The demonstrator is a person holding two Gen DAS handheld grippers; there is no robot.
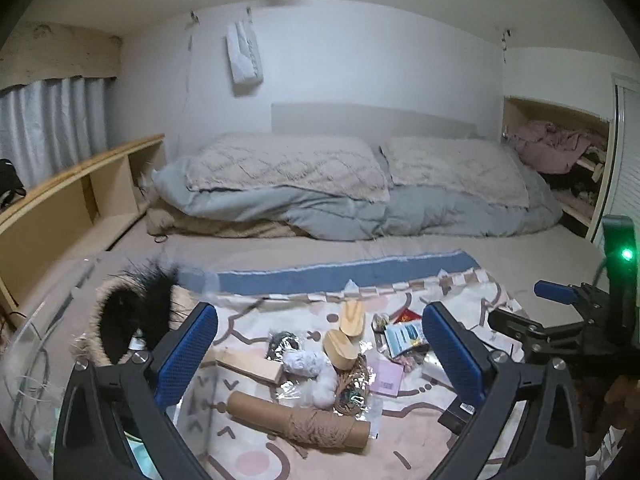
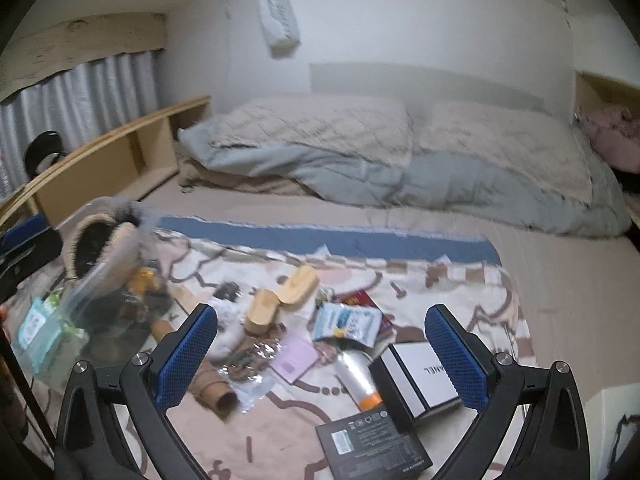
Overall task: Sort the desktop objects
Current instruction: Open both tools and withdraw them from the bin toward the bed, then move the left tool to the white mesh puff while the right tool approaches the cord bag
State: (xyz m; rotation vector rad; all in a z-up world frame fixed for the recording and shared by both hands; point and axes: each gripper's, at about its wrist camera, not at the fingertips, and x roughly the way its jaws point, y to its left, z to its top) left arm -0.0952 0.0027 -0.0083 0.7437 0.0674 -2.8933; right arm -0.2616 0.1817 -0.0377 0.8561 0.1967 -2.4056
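Both grippers (image 1: 320, 350) (image 2: 321, 350) gape empty above a cluttered patterned cloth (image 2: 460, 280) on a bed (image 1: 400, 246)

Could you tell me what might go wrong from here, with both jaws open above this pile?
The cardboard tube is round and could roll when nudged. The twine around it may snag neighbouring foil. The wooden ovals are stacked at a slant and might topple if the left gripper brushes them.

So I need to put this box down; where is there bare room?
Free: the plain sheet right of the patterned cloth, and between its blue edge and the pillows. Crowded: the cloth's middle, around the wooden blocks.
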